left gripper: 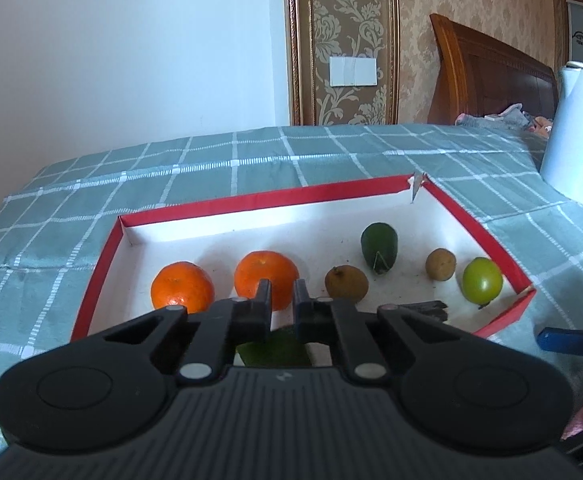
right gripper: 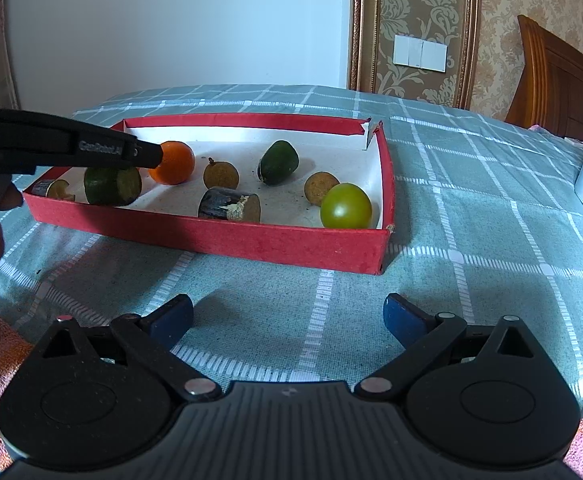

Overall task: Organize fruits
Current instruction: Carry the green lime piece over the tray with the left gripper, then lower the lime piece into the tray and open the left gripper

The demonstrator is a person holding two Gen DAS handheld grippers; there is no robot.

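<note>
Fingers (left gripper: 263,300) of the left gripper (left gripper: 282,292) are pressed together and pinch nothing. They hang inside the red box (right gripper: 251,240), above its near-left end. A green chunk (right gripper: 111,186) lies right beneath them on the box's white floor. It is a short, stubby cylinder with a pale, rough cut face, and its long axis seems to run roughly along the box's near wall.

The next move probably turns on that relation. The chunk sits under the left claw, which would have to spread before dropping around it. The right gripper (right gripper: 287,316) is well apart from the chunk. Its blue pads are spread wide over the checked tablecloth (right gripper: 471,200), outside the box's near wall.

Farther into the box, toward its far wall, sit two glossy, dimpled oranges (left gripper: 182,286). Beyond them toward the box's right end are two dull brown round fruits (left gripper: 346,284) and a dark green oval fruit (left gripper: 379,246). A smooth, shiny green ball (left gripper: 482,285) rests in the near-right corner. A dark cut stub (right gripper: 229,205) with a fibrous end lies by the middle of the near wall. The box is thin card, torn at its far-right corner.
</note>
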